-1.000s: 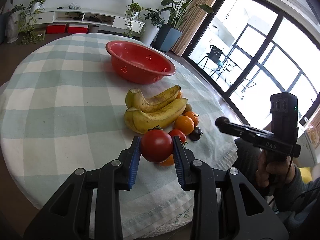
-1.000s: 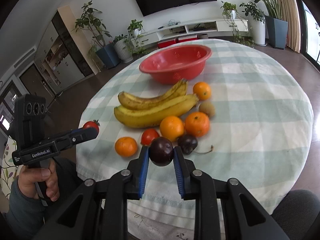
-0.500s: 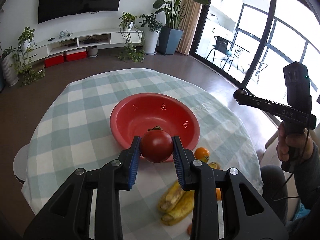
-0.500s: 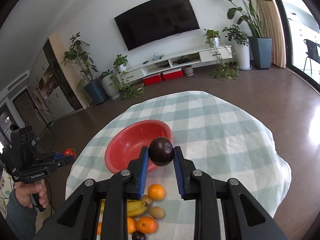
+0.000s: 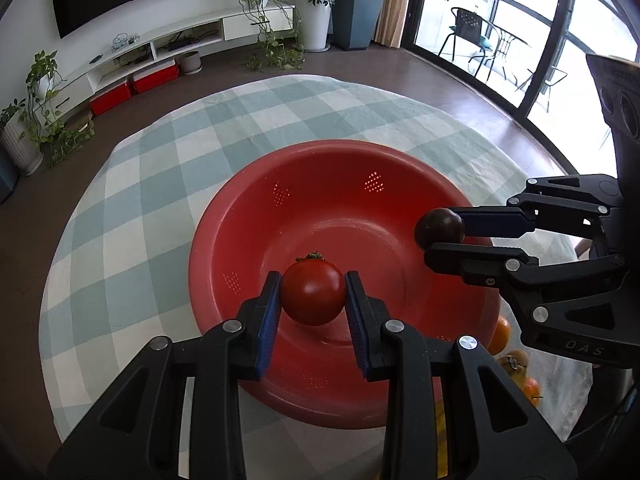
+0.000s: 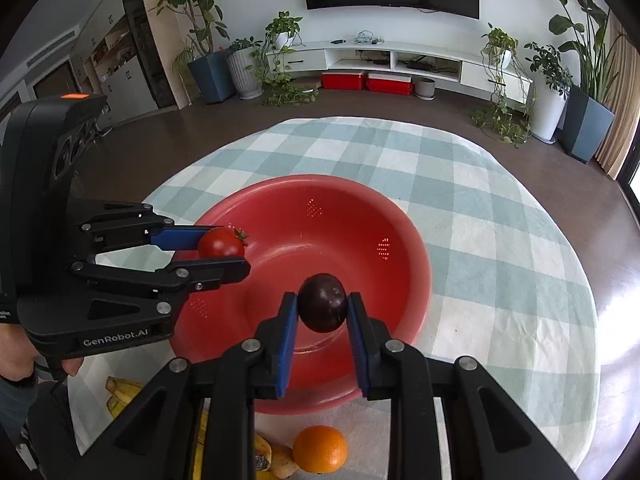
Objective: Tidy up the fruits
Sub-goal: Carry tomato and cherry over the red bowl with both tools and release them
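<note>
Fruits hung over the red bowl (image 5: 224, 236): a tomato (image 5: 313, 294) clamped in the left tongs (image 5: 313, 300) and a dark plum (image 6: 322, 302) clamped in the right tongs (image 6: 322, 312), above the checked counter (image 6: 500, 240).

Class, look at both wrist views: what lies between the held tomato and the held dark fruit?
Only bare red bowl interior. In both wrist views, the tomato in the left gripper and the dark fruit in the right gripper hang apart over it.
</note>
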### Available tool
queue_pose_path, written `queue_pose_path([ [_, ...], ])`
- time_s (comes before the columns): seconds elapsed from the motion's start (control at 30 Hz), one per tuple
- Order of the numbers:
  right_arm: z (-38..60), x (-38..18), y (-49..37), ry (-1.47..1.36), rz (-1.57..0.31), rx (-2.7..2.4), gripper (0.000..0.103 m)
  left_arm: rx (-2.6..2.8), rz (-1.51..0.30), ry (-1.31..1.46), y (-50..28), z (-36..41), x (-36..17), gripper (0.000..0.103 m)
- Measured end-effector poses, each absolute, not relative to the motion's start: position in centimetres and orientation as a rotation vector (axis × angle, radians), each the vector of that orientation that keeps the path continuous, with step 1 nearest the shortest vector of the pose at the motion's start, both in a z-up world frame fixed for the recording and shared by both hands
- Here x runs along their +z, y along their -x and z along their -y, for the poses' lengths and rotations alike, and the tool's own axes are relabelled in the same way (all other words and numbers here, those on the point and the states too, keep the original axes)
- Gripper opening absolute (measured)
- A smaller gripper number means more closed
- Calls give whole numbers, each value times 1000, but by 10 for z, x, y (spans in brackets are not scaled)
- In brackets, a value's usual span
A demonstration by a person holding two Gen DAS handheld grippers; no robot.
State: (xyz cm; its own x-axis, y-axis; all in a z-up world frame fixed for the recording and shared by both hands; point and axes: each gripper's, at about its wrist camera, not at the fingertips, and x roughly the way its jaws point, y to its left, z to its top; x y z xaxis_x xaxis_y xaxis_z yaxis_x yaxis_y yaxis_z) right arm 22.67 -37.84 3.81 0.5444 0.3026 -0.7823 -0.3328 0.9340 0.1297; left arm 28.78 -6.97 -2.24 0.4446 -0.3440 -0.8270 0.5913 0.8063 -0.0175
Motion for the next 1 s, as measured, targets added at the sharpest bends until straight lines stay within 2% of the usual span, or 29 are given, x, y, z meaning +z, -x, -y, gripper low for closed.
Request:
queue_pose_path([
  [0.33, 361, 10, -238, 151, -1000, 369, 27, -589, -974, -372, -289, 86, -52, 30],
  [0.73, 357, 9, -238, 179, -985, 347, 28, -569, -955, -399, -285, 88, -54, 30],
  [0.83, 357, 11, -237, 175, -982, 346, 30, -562, -947, -407, -283, 88, -53, 36],
  [1.0, 364, 16, -235, 155, -970, 326, 35, -552, -925, -388, -280, 84, -45, 52],
])
